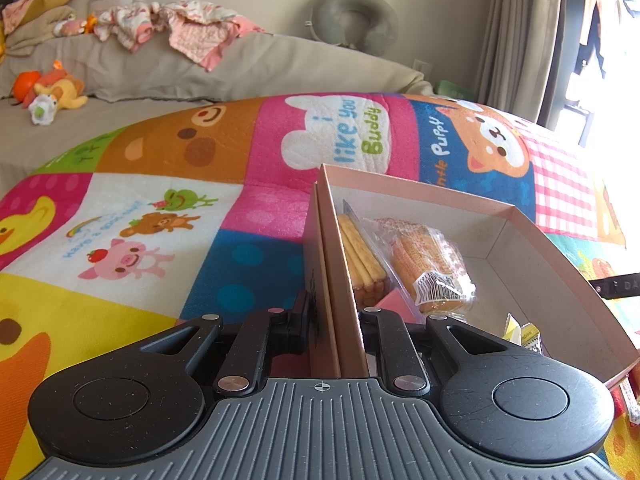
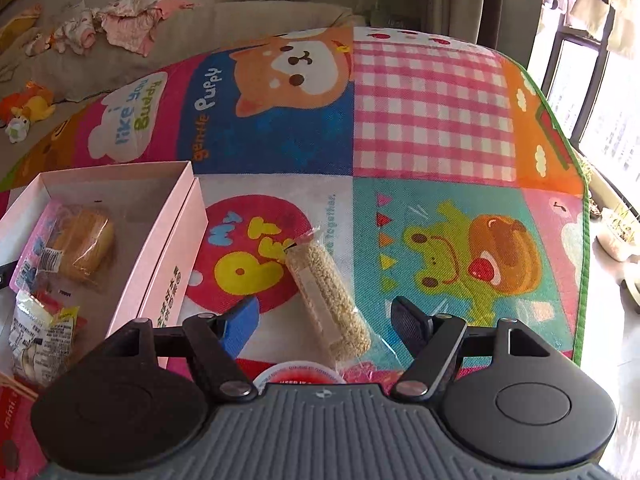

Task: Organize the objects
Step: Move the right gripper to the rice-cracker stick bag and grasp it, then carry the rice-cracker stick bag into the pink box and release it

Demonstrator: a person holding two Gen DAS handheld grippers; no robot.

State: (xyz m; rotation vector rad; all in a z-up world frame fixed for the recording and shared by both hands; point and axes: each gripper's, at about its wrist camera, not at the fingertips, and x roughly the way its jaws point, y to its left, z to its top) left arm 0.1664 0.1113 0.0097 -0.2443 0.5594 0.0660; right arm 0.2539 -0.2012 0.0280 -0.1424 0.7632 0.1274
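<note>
Box (image 2: 132,216) part-filled w/ snacks; L gripper (image 1: 334,320) clamps box wall; R gripper (image 2: 322,320) released over rice bar (image 2: 326,300) on mat (image 2: 432,120) mid-right, not yet packed.

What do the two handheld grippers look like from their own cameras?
Both have a grey ribbed body, two round black discs, black linkage arms and silver pivot pins. The right gripper carries one blue pad and one black; the left gripper's are black. No sleeves show.
</note>
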